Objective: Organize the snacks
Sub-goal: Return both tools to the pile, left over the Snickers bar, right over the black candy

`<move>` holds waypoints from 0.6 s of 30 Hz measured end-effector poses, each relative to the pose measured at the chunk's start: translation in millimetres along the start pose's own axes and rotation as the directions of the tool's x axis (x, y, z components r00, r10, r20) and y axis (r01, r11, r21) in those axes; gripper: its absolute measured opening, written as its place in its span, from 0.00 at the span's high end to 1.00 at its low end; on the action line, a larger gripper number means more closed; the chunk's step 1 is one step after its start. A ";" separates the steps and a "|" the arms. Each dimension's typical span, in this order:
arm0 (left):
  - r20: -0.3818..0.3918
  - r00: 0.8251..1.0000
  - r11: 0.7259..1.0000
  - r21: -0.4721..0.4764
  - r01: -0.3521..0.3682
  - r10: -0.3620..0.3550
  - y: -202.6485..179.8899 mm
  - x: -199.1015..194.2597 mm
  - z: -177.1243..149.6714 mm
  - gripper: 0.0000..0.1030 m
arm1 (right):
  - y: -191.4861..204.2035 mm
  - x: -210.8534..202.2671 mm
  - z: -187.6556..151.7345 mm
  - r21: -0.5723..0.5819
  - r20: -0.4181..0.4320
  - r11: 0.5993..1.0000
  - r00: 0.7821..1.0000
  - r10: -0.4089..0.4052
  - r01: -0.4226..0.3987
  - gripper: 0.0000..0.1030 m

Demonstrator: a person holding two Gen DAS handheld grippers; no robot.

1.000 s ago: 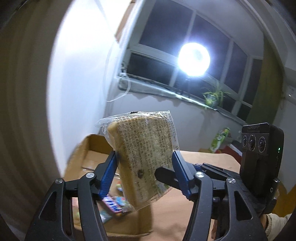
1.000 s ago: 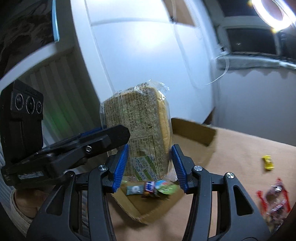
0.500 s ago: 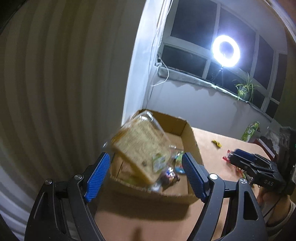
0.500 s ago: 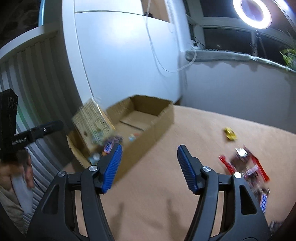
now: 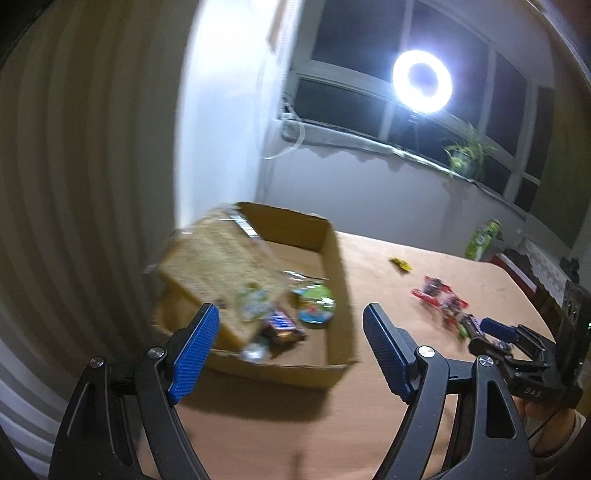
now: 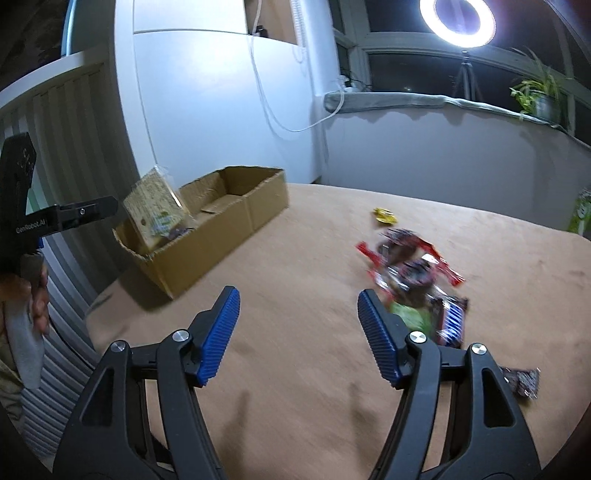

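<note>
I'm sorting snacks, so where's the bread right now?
The bread sits tilted in the near left end of the box, leaning over small snacks, left of both views.

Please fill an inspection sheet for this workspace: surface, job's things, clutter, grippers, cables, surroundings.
Surface: tan table, bare between box and snack pile.
Job's things: bread pack leaning in the near end of the cardboard box, on small snacks; snack pile and one yellow candy out on the table.
Clutter: dark wrapper near the table edge; green pack at the far side.
Grippers: left gripper open, empty; right gripper opening, nothing between the jaws.
Cables: white cable hanging on the wall.
Surroundings: ring light, plant on the sill, dark windows.
</note>
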State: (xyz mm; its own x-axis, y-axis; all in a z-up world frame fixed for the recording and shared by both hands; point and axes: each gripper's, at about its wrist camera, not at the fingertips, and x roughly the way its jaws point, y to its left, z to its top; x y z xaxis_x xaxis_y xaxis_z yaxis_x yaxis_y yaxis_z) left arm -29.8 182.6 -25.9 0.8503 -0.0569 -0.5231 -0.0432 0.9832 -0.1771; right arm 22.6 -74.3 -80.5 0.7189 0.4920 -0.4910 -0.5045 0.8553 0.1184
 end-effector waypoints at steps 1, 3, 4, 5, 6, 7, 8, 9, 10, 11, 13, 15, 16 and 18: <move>-0.005 1.000 1.000 0.012 0.012 -0.012 -7.1 1.9 -0.5 0.22 | -3.3 -3.1 -2.8 0.002 0.001 1.000 1.000 -0.009 0.009 0.33; -0.018 0.999 0.999 0.036 0.039 -0.038 -22.4 6.9 -1.1 0.22 | -8.4 -8.0 -6.9 0.003 0.006 1.000 1.000 -0.025 0.025 0.33; -0.027 0.998 0.997 0.049 0.052 -0.051 -30.3 9.6 -1.6 0.22 | -12.1 -11.0 -9.3 0.007 0.007 0.999 0.999 -0.031 0.031 0.33; -0.037 0.997 0.996 0.061 0.064 -0.062 -37.8 13.0 -2.2 0.22 | -17.1 -14.3 -11.9 0.015 0.008 0.999 0.999 -0.035 0.035 0.33; -0.046 0.996 0.994 0.077 0.078 -0.074 -46.9 16.3 -2.9 0.22 | -21.2 -17.0 -13.5 0.023 0.010 0.999 0.999 -0.040 0.039 0.33; -0.054 0.995 0.992 0.089 0.090 -0.085 -54.5 19.3 -3.4 0.22 | -27.2 -21.0 -16.3 0.031 0.012 0.998 0.999 -0.048 0.047 0.33; -0.061 0.994 0.990 0.099 0.100 -0.095 -60.6 21.2 -4.0 0.22 | -30.9 -24.2 -18.4 0.037 0.013 0.998 0.998 -0.053 0.053 0.33; -0.070 0.992 0.988 0.109 0.114 -0.107 -68.2 23.8 -4.9 0.22 | -36.4 -27.3 -20.9 0.045 0.012 0.997 0.998 -0.061 0.060 0.33; -0.081 0.989 0.984 0.120 0.129 -0.120 -76.2 26.4 -6.5 0.22 | -39.1 -28.2 -22.0 0.051 0.012 0.997 0.998 -0.067 0.066 0.33; -0.092 0.987 0.981 0.130 0.141 -0.130 -83.0 29.5 -7.7 0.22 | -44.3 -30.8 -24.3 0.059 0.012 0.995 0.997 -0.076 0.075 0.33; -0.110 0.983 0.975 0.148 0.163 -0.148 -94.2 32.8 -10.1 0.22 | -53.9 -36.0 -29.0 0.074 0.012 0.993 0.995 -0.094 0.093 0.33; -0.131 0.977 0.968 0.169 0.188 -0.167 -107.3 38.4 -13.1 0.22 | -62.8 -39.8 -32.8 0.090 0.009 0.990 0.994 -0.112 0.110 0.33; -0.145 0.973 0.963 0.179 0.203 -0.178 -115.1 42.6 -14.8 0.22 | -67.3 -41.8 -34.4 0.098 0.008 0.988 0.993 -0.121 0.119 0.33; -0.168 0.966 0.954 0.197 0.226 -0.195 -129.5 49.1 -18.3 0.22 | -76.9 -46.4 -38.0 0.113 0.008 0.984 0.990 -0.139 0.137 0.33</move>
State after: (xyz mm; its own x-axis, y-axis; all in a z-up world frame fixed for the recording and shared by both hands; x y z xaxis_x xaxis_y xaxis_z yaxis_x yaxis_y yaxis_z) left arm 8.0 49.4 -43.9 0.7418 -0.2755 -0.6115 0.2546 0.9592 -0.1233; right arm 9.8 -169.1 -99.7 0.7859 0.3698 -0.4956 -0.3437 0.9275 0.1470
